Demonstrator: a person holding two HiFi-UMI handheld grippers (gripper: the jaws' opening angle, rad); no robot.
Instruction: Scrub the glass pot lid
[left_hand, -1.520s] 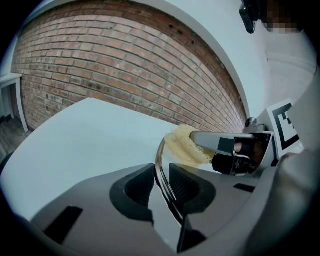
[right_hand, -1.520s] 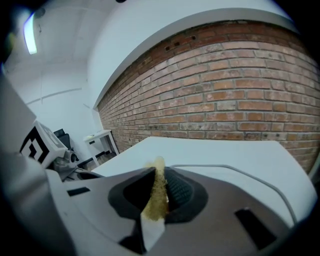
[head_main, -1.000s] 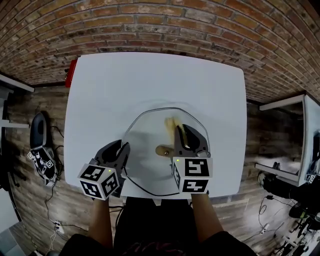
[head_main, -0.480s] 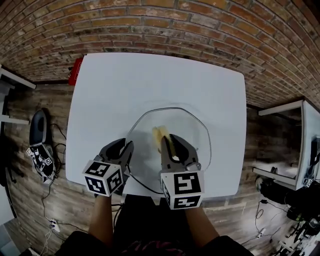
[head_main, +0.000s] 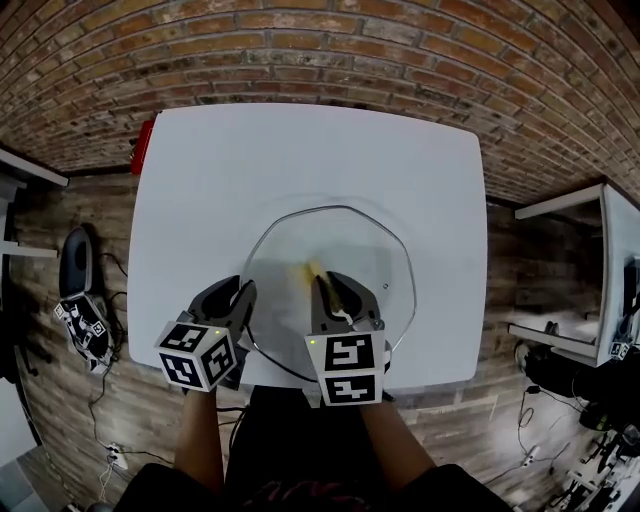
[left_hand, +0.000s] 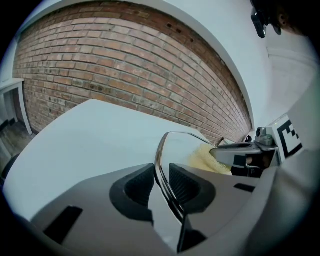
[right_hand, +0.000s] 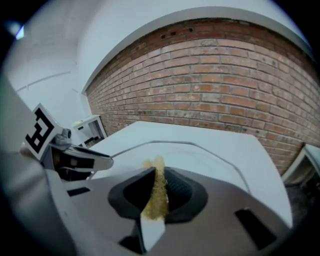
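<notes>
Two grippers work on one lid, a round glass one with a metal rim, which sits on the near half of a white table, close to its front edge. The left gripper is clamped on the lid's near-left rim: in the left gripper view the metal band runs straight between the two ribbed pads, which press on it from both sides. The right gripper is closed on a yellow sponge, pinched thin between its pads, with the sponge's tip sticking out past them. In the head view that tip lies on the glass near the middle of the lid, and the right gripper reaches in over the lid's near edge. The two grippers stand side by side, near each other but apart. A brick wall runs behind the table. A small red thing shows at the table's far left edge; what it is I cannot tell.
</notes>
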